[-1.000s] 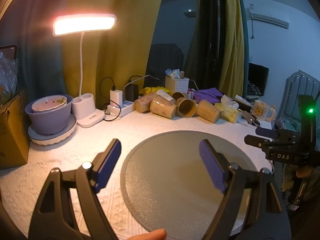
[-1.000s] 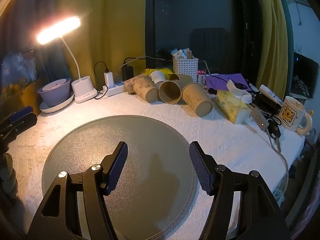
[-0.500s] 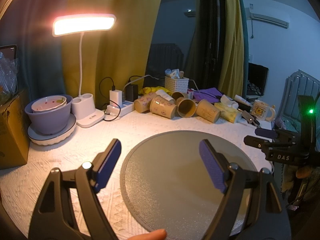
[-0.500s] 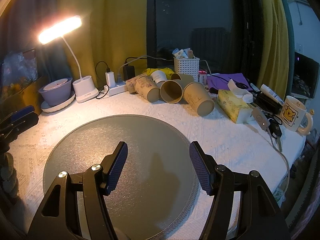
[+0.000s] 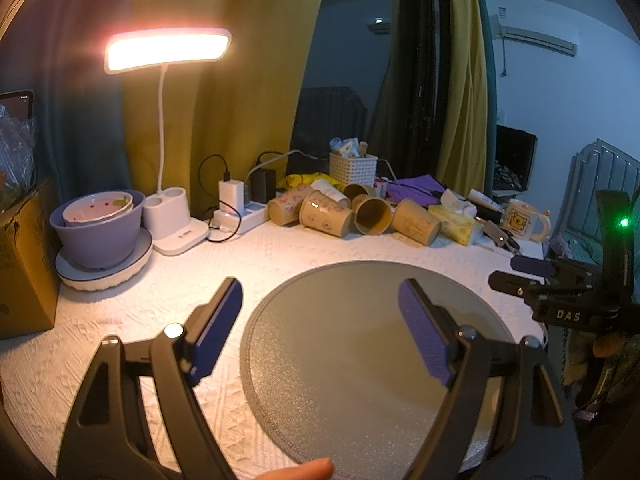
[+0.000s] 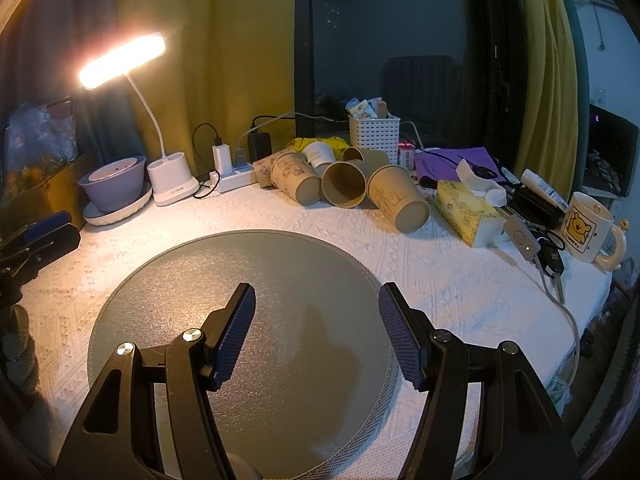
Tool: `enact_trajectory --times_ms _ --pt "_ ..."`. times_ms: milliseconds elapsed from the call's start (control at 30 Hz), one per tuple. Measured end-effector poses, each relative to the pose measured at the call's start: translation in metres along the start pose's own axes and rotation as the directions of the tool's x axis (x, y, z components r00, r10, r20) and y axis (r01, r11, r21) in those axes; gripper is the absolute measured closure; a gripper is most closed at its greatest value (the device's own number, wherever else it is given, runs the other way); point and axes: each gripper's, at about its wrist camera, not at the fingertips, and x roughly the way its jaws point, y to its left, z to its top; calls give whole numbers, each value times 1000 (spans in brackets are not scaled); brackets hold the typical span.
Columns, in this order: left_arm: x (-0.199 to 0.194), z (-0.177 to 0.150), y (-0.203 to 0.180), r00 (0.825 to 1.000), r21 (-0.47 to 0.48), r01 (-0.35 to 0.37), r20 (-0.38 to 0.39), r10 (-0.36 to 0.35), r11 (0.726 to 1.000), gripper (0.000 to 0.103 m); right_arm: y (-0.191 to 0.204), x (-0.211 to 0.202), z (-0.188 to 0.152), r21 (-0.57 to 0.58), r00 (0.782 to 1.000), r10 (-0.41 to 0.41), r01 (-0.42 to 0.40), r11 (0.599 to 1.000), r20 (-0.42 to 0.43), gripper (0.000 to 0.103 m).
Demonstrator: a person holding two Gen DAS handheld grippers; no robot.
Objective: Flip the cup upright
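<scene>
Several tan paper cups lie on their sides in a heap at the back of the table; the nearest cup [image 6: 397, 198] points its base toward me and also shows in the left wrist view [image 5: 416, 221]. Another cup [image 6: 344, 189] shows its open mouth. My left gripper [image 5: 320, 300] is open and empty over the left edge of the round grey mat [image 5: 360, 360]. My right gripper [image 6: 316, 312] is open and empty over the same mat [image 6: 192, 280]. Both are well short of the cups.
A lit desk lamp [image 5: 172, 224], a purple bowl on a plate [image 5: 100, 224] and a cardboard box [image 5: 20, 260] stand at the left. A tissue pack [image 6: 468, 212], keys [image 6: 536, 248], a bear mug [image 6: 588, 228] and a white basket [image 6: 374, 136] lie at the right and back.
The right wrist view has shifted slightly, bringing the cups a little closer. The left gripper has barely moved. Both stay open.
</scene>
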Motion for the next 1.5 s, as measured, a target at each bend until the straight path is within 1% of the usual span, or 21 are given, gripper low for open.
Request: enact_trajectory --times_ms 600,733,767,1500 --pt "-3 -4 -1 1000 0 4 0 -4 1000 21 -1 0 0 1 1000 0 0 1000 0 36" --pt "-4 -1 -7 1000 10 8 3 -8 1000 22 -2 -1 0 1 1000 1 -1 1000 1 36" --pt "-2 -2 -8 1000 10 9 3 -9 1000 22 3 -2 0 -1 1000 0 0 1000 1 36" --pt "-2 -2 -9 1000 30 17 1 -17 999 21 3 -2 0 0 1000 0 0 1000 3 36"
